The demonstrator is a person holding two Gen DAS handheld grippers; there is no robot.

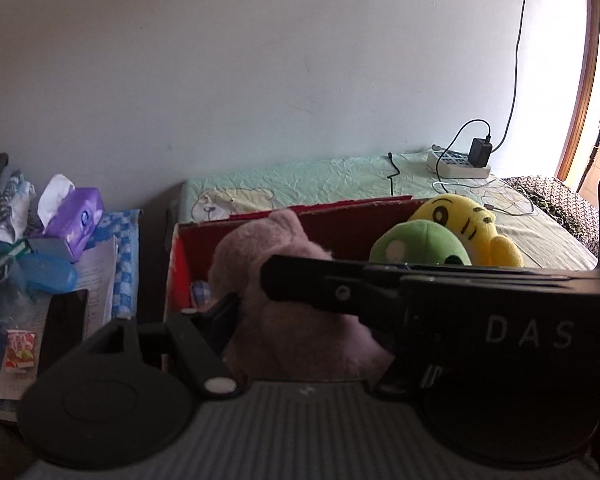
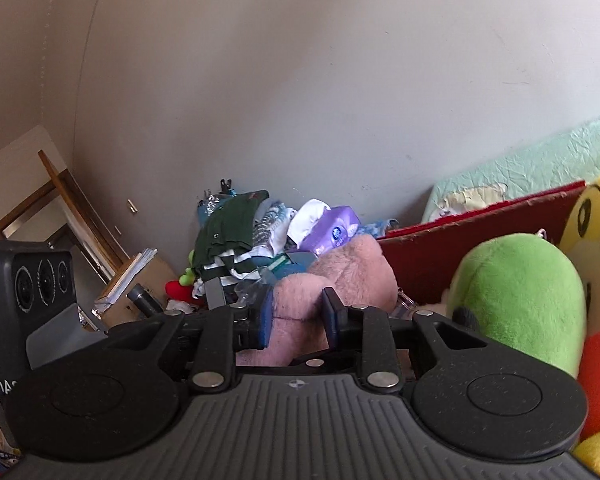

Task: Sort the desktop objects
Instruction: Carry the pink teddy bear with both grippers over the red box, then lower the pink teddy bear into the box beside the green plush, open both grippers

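Note:
A pink plush toy (image 1: 300,312) (image 2: 340,276) stands at the near left of a red cardboard box (image 1: 340,220) (image 2: 460,248). Beside it in the box are a green plush (image 1: 420,244) (image 2: 520,300) and a yellow plush (image 1: 460,216) (image 2: 596,216). My right gripper (image 2: 298,320) is shut on the pink toy's lower part, its blue pads pressing into the fur. That gripper's black body crosses the left wrist view and hides the right finger of my left gripper (image 1: 300,320). The left gripper's one visible finger (image 1: 226,316) rests against the pink toy's side.
Left of the box, a cluttered table holds a purple tissue box (image 1: 74,216) (image 2: 332,232), a clothes pile (image 2: 228,240), papers, a blue case (image 1: 48,272), a black phone (image 1: 64,320) and a small carton (image 1: 20,350). Behind lies a green-sheeted bed (image 1: 300,184) with a power strip (image 1: 460,164) and cables.

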